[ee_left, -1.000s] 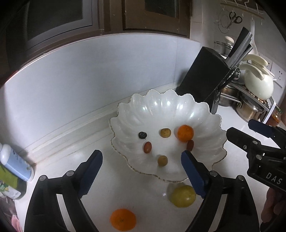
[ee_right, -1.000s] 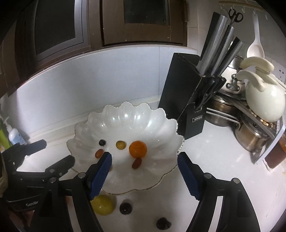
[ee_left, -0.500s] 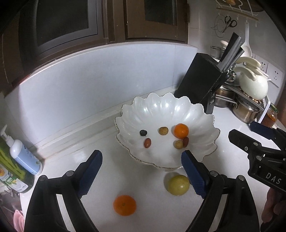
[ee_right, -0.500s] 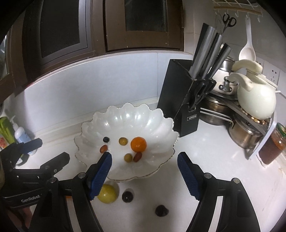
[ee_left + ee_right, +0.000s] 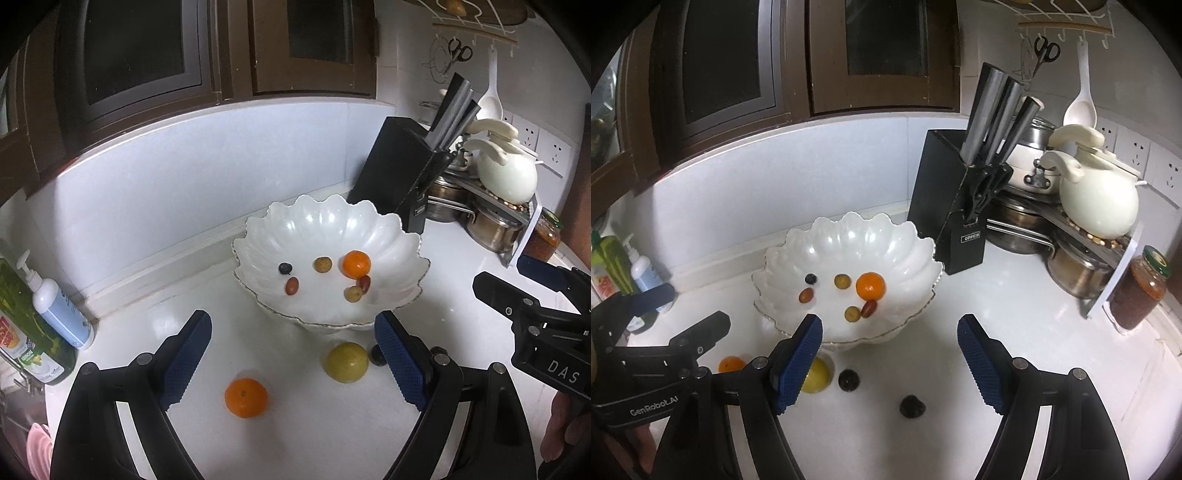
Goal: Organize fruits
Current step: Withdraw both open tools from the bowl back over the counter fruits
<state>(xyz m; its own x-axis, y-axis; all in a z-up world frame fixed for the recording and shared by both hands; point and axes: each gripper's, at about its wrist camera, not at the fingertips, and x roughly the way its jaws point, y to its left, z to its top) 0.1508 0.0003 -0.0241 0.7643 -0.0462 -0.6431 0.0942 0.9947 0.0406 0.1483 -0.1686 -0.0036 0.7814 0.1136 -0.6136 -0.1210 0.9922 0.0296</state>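
A white stone bench [image 5: 332, 435] carries a scalloped white glass bowl [image 5: 325, 225], just beside a black knife block [image 5: 945, 206]. Inside the bowl lie an orange mandarin [image 5: 356, 264], two yellow-green grapes, two red grapes and a dark blueberry [image 5: 284, 268]. On the bench in front of the bowl sit a second orange mandarin [image 5: 245, 397], a round yellow fruit [image 5: 346, 362] and two dark plums [image 5: 848, 380]. The left claw [image 5: 293, 363] and right claw [image 5: 889, 363] both hang above the bench, jaws apart and empty.
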